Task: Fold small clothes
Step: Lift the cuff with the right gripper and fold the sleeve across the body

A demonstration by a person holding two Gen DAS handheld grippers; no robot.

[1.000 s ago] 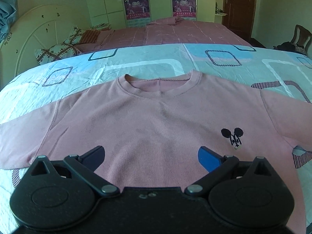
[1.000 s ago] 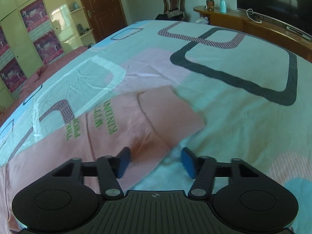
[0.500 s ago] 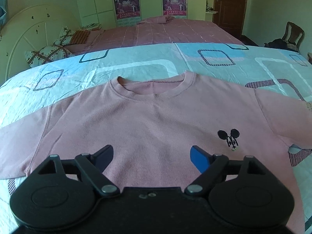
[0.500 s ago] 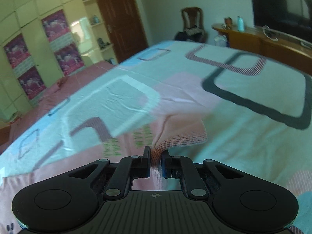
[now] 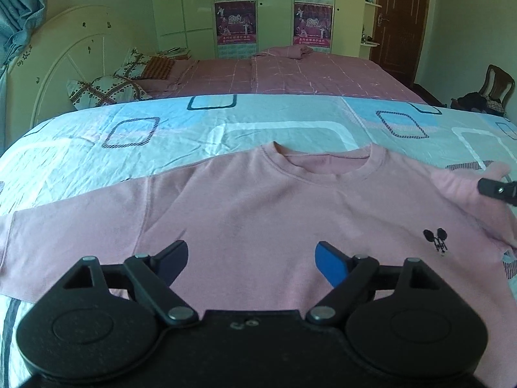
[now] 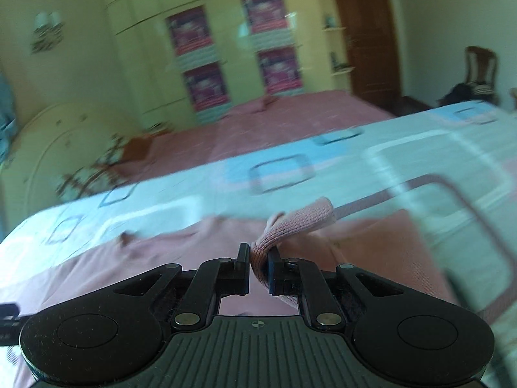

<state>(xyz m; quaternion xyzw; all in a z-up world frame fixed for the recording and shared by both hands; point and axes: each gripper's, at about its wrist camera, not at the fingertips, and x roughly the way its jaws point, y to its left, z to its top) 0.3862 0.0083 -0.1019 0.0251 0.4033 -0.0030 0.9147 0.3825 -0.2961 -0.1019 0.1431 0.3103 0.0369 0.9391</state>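
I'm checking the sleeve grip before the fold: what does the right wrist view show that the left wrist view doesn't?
Only the right wrist view shows the right gripper shut on the bunched sleeve. Only the left wrist view shows the left gripper open over the shirt's chest, plus the collar and mouse emblem. Both show the pink shirt on the patterned bedspread.

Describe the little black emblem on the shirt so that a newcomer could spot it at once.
Start at the patterned bedspread in the left wrist view, where a pink T-shirt lies spread flat, collar away from the camera. Look on its chest toward the right of the picture, below the sleeve pinched in the right claw. The emblem is a small black mouse head with round ears, the only mark on plain pink cloth.
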